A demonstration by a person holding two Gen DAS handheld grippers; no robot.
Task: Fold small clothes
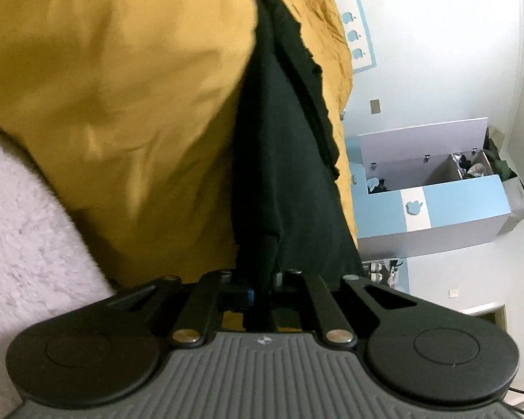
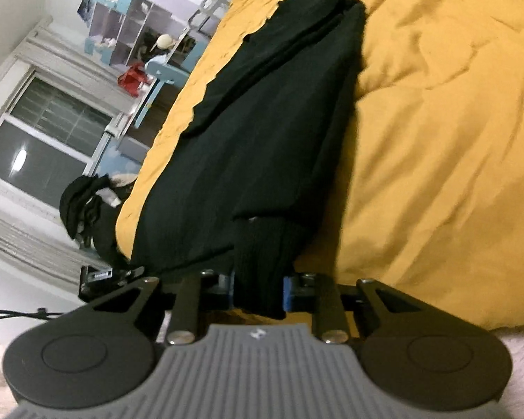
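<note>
A black garment (image 1: 283, 160) stretches away from my left gripper (image 1: 263, 284) over the mustard-yellow bedspread (image 1: 122, 87). The left gripper is shut on a bunched end of it. In the right wrist view the same black garment (image 2: 262, 132) lies long and folded along the bed (image 2: 436, 139). My right gripper (image 2: 258, 291) is shut on its ribbed end, which hangs down between the fingers. The garment's far end in each view reaches toward the other gripper, which is hidden.
A fluffy pale blanket (image 1: 24, 230) lies at the left of the bed. A blue and white toy chest (image 1: 433, 192) stands open by the wall. A pile of dark clothes (image 2: 87, 206) sits past the bed edge, near a window (image 2: 45, 139) and shelves (image 2: 139, 31).
</note>
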